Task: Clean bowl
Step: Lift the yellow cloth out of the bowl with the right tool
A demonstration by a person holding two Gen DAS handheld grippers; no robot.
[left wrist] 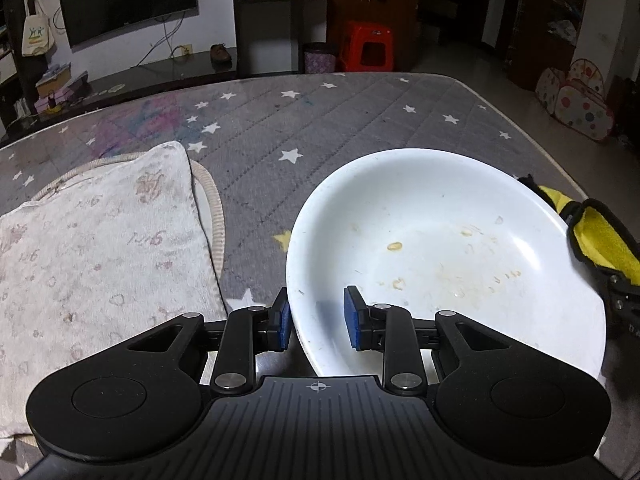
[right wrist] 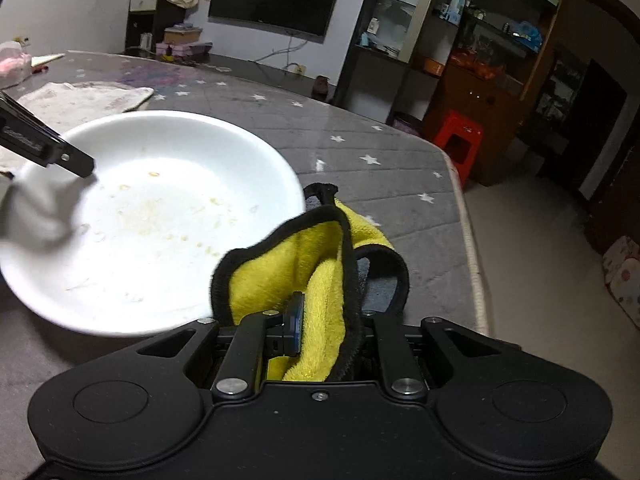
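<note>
Here's the broad counter [left wrist: 360, 120] under its grey quilted, star-printed cover, and on it the wide, shallow white ceramic bowl [left wrist: 440, 240], streaked with yellowish food specks and tipped up at its near edge. The left-wrist view alone shows the pale, faded patterned towel [left wrist: 92, 248] filling the bowl's left flank; the right-wrist view alone shows the yellow microfibre cloth with black trim [right wrist: 276, 280] bunched up, overlapping the bowl's near right rim. The left claw [left wrist: 316, 322] is pinched on the bowl's near rim, one blue pad inside, one outside. The right claw [right wrist: 320, 320] is clamped tight on the yellow cloth.
</note>
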